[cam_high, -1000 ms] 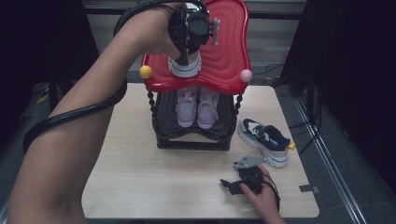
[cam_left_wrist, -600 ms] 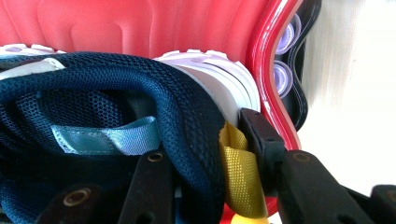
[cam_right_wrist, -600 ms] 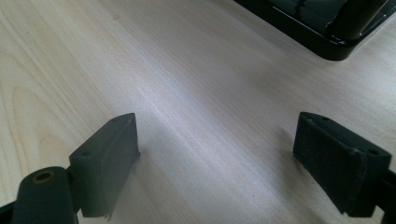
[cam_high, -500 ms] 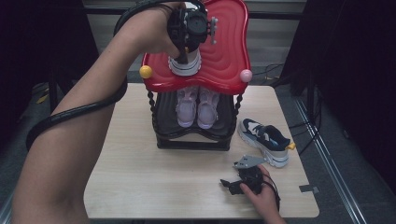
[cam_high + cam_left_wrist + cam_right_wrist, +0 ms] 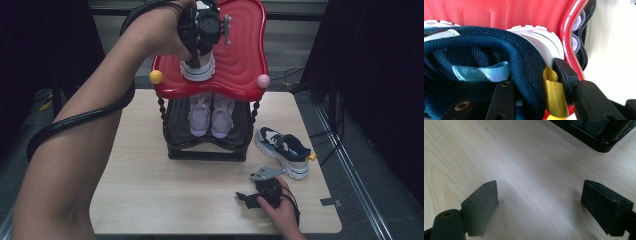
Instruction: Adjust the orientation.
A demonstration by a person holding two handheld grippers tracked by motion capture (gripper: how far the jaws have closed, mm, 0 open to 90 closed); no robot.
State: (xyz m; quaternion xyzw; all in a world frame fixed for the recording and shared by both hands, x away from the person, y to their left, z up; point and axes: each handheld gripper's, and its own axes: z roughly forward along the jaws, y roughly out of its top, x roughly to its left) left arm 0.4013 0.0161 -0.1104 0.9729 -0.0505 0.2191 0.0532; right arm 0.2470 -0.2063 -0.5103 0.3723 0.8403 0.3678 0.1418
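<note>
Table: pale wooden table (image 5: 150, 180), dark room around.
Right gripper (image 5: 250, 198): resting low at the near edge, jaws spread, nothing between.
Left gripper (image 5: 202, 27): arm stretched up over the red shelf (image 5: 240, 65), jaws clamped on a navy shoe's (image 5: 499, 47) heel.
Shoes: four; one held, two pink (image 5: 211, 115) beneath, one (image 5: 285, 151) on the table.

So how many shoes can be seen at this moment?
4. One navy shoe on the rack's red top shelf, held at its collar by the left gripper; two pink shoes on the lower shelf; one navy shoe on the table. Others may be hidden.
</note>
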